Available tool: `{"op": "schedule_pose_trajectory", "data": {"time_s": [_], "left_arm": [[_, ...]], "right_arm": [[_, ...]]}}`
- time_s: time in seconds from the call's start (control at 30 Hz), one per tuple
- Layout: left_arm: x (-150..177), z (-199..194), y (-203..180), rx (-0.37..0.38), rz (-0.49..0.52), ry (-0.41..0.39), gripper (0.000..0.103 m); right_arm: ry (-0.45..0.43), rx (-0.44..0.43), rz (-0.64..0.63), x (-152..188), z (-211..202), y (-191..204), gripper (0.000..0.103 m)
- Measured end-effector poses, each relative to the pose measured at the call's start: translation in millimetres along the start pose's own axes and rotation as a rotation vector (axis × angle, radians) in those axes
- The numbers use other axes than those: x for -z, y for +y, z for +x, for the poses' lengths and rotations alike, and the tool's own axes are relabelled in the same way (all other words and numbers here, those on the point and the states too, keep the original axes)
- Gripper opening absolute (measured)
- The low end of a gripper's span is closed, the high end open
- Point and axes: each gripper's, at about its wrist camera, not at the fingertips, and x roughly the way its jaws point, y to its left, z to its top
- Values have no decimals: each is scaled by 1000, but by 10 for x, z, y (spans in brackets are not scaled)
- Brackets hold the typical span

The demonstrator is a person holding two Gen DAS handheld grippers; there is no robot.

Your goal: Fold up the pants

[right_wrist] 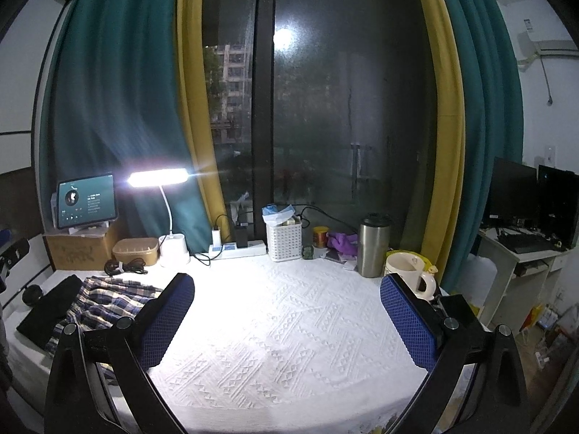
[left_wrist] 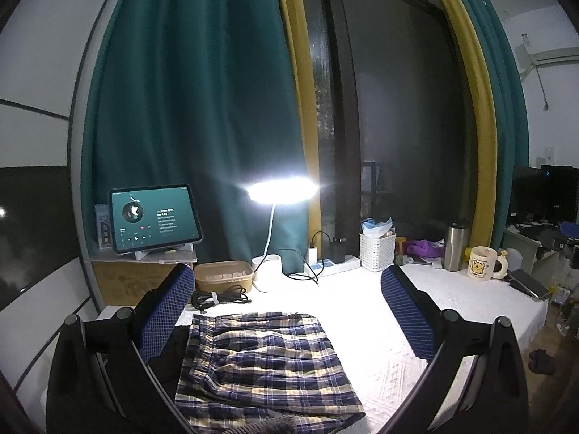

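Observation:
Plaid pants (left_wrist: 264,361), blue, white and yellow, lie folded in a compact pile on the white textured table cover (left_wrist: 398,343). They also show at the left of the right wrist view (right_wrist: 108,303), beside a black cloth (right_wrist: 50,311). My left gripper (left_wrist: 286,289) is open and empty, held above the pants with its blue pads spread wide. My right gripper (right_wrist: 286,300) is open and empty over the bare cover, to the right of the pants.
Along the back stand a tablet (left_wrist: 153,217) on a cardboard box, a lit desk lamp (left_wrist: 282,190), a brown container (left_wrist: 223,275), a coiled black cable (left_wrist: 217,298), a power strip (left_wrist: 331,266), a white basket (left_wrist: 376,251), a steel tumbler (left_wrist: 456,244) and a mug (left_wrist: 483,262).

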Motion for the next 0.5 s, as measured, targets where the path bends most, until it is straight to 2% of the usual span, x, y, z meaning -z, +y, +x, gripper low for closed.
{"op": "schedule_pose_trajectory", "data": {"time_s": [0.5], "left_arm": [[7, 42, -50, 18, 13, 20, 102]], "right_arm": [[5, 0, -4, 22, -9, 17, 103]]}}
